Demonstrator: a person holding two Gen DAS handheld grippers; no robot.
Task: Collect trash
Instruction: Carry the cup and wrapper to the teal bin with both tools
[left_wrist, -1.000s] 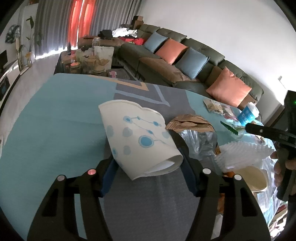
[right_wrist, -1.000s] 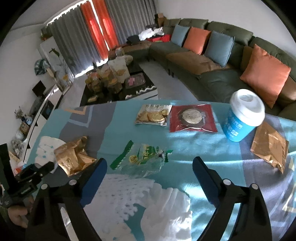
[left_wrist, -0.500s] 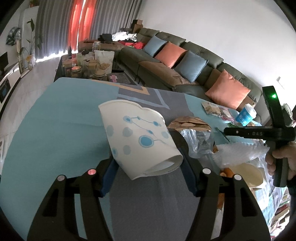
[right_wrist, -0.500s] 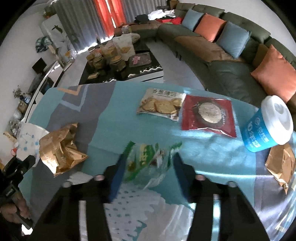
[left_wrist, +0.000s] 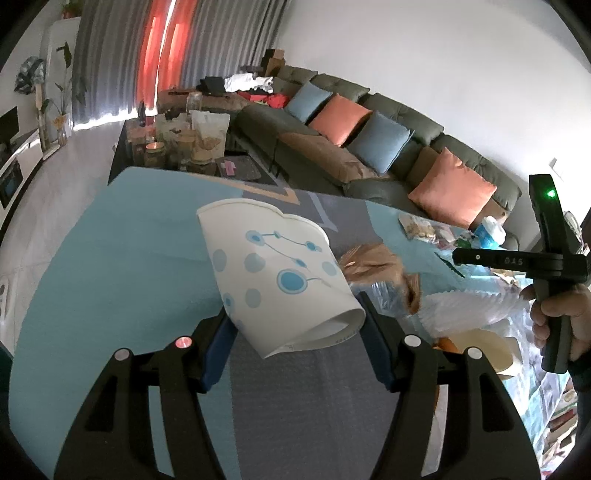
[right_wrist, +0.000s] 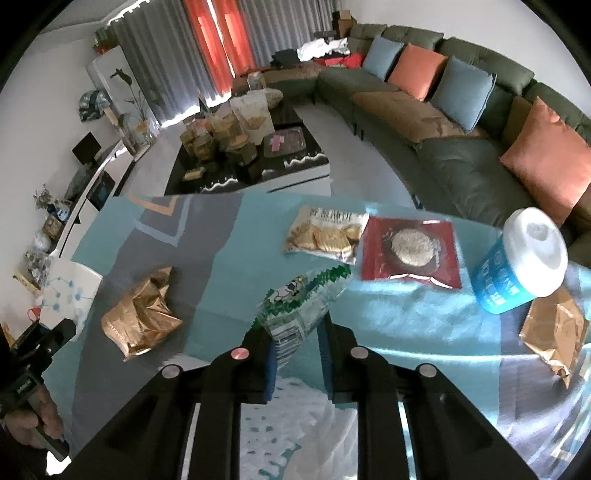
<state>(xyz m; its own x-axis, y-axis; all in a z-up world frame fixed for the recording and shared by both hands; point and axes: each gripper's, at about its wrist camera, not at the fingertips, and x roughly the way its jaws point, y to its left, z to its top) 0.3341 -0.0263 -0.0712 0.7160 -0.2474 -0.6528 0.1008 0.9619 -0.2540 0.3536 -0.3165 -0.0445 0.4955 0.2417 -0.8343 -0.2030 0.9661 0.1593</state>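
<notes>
A crushed white paper cup (left_wrist: 273, 273) with blue dots lies sideways between the blue pads of my left gripper (left_wrist: 295, 332), which is shut on it above the teal and grey tablecloth (left_wrist: 122, 266). In the right wrist view my right gripper (right_wrist: 297, 350) is closing its jaws on a clear wrapper with green print (right_wrist: 301, 306), and the pads pinch its lower end. The wrapper stands up off the cloth. In the left wrist view a hand holds the right gripper's handle (left_wrist: 550, 266) at the far right.
On the cloth lie a crumpled gold bag (right_wrist: 144, 314), a cracker packet (right_wrist: 325, 232), a red biscuit packet (right_wrist: 410, 251), a blue lidded cup (right_wrist: 517, 266) and a brown wrapper (right_wrist: 554, 332). A white plastic bag (right_wrist: 295, 424) spreads below my right gripper. A sofa stands behind.
The right jaws went from wide apart to pinching the green wrapper, which now stands lifted off the cloth. The left gripper keeps its hold on the cup and has barely shifted.
</notes>
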